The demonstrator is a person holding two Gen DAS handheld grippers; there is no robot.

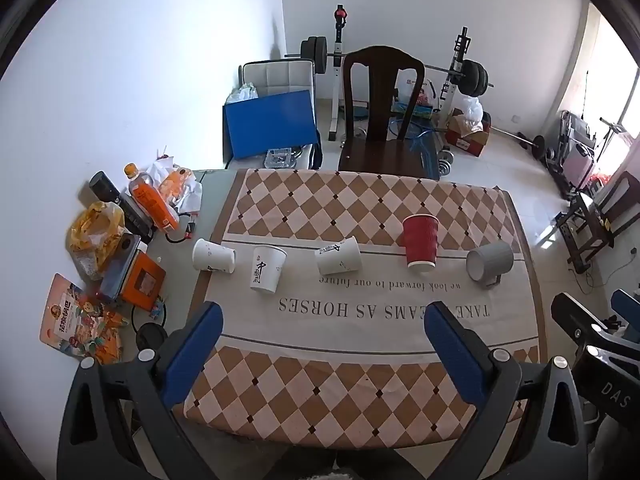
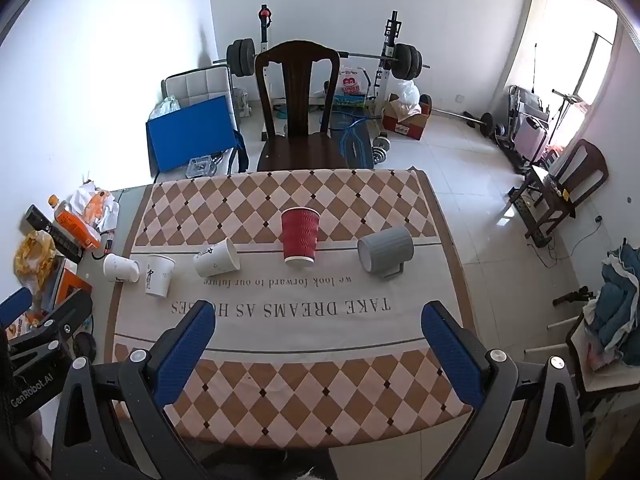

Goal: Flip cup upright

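Several cups stand in a row across the checked tablecloth. A red ribbed paper cup stands upside down, rim on the cloth. A grey mug lies on its side, handle down. One white paper cup stands upright; two others lie on their sides. My left gripper and right gripper are both open and empty, hovering over the near part of the cloth, well short of the cups.
Snack bags, an orange bottle and boxes crowd the table's left side. A dark wooden chair stands behind the table's far edge. Beyond are a barbell rack and a blue board. The other gripper shows at the right edge.
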